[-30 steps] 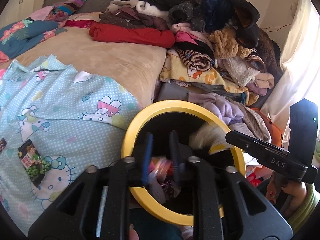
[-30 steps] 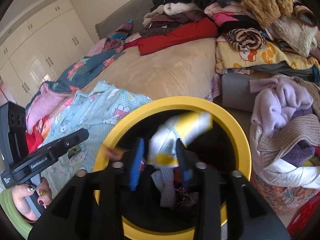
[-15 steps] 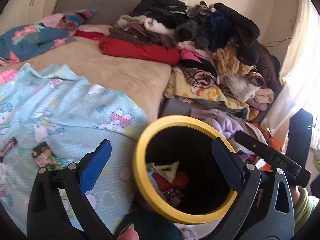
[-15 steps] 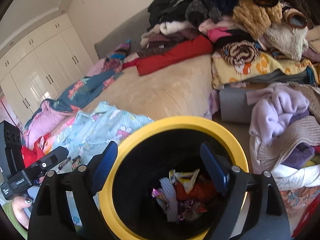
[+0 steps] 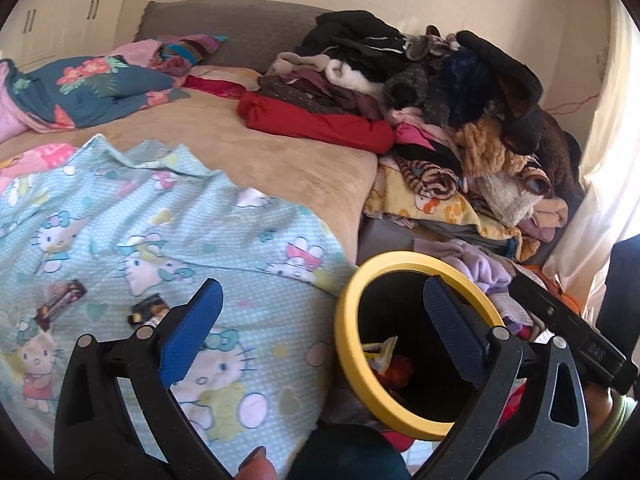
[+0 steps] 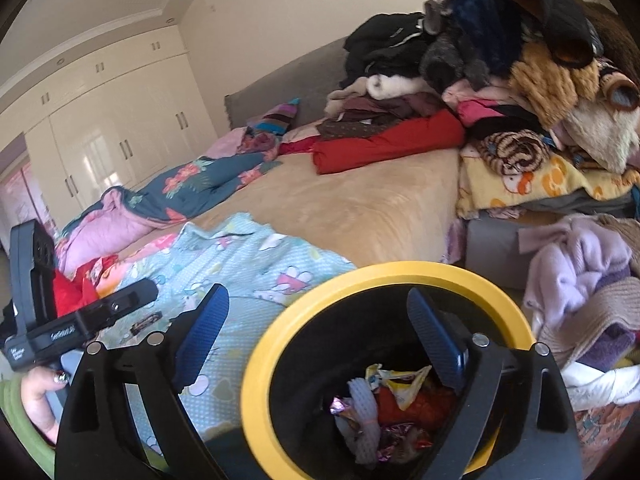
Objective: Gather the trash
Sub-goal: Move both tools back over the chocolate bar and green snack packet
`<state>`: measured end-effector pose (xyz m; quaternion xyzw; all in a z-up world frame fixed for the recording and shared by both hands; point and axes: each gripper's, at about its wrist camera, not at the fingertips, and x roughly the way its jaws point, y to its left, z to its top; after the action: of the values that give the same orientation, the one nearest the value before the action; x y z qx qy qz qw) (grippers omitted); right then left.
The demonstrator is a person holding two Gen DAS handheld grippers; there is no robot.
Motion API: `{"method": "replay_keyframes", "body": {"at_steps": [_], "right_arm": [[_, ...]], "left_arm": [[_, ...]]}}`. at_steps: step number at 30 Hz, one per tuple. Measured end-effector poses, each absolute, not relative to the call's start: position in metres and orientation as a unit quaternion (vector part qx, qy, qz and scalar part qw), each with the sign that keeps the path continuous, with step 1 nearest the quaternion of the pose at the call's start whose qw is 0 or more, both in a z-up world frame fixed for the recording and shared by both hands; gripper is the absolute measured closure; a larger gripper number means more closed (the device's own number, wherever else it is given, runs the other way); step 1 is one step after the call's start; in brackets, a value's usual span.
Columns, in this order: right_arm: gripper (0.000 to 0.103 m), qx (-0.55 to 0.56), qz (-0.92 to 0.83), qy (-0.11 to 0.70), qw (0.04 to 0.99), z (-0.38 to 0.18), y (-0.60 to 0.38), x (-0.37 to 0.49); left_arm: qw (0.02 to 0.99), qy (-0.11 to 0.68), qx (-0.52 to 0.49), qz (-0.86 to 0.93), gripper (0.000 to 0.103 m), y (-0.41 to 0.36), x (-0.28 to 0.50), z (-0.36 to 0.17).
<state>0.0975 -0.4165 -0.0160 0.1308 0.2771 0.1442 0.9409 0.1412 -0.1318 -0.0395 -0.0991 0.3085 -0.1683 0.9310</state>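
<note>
trash: wrappers (image 6: 394, 408) piled at the bottom of the bin, a yellow-and-white packet, a red one, a white strip and foil bits; two more wrappers (image 5: 60, 307) and (image 5: 149, 312) lie on the blue sheet, a little apart from each other
bin: black, yellow rim (image 6: 360, 276), stands on the floor against the bed edge; in the left wrist view its rim (image 5: 352, 352) sits at lower right
left tongs: (image 5: 322, 328) spread wide, nothing between the pads; jaws have just been opening; left blue pad (image 5: 188, 336) over the sheet, right one over the bin mouth
right tongs: (image 6: 320, 336) spread wide, empty, jaws have just been opening further; right pad (image 6: 436, 344) over the bin mouth, left pad over the sheet just beside the rim
hands: the left hand (image 6: 38, 396) with a green cuff grips its black handle at far left of the right wrist view
sheet: light blue cartoon-cat print (image 5: 168, 232), draped over the near part of the bed
bed: tan blanket (image 6: 360, 204), floral quilt (image 5: 92, 92) further back, grey headboard
clothes: big heap (image 5: 460, 92) on the far right of the bed, folded red item (image 5: 316, 124) at its front; lilac knit (image 6: 576, 264) in a pile right of the bin
room: cream wardrobe doors (image 6: 112, 136) on the left
</note>
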Motion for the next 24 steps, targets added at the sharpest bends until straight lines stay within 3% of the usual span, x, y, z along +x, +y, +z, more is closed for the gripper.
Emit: {"method": "replay_keyframes", "body": {"at_steps": [24], "right_arm": [[0.014, 0.035, 0.274, 0.356, 0.893, -0.036, -0.255, 0.135]], "left_arm": [[0.938, 0.303, -0.166, -0.031, 0.011, 0.006, 0.155, -0.063]]}}
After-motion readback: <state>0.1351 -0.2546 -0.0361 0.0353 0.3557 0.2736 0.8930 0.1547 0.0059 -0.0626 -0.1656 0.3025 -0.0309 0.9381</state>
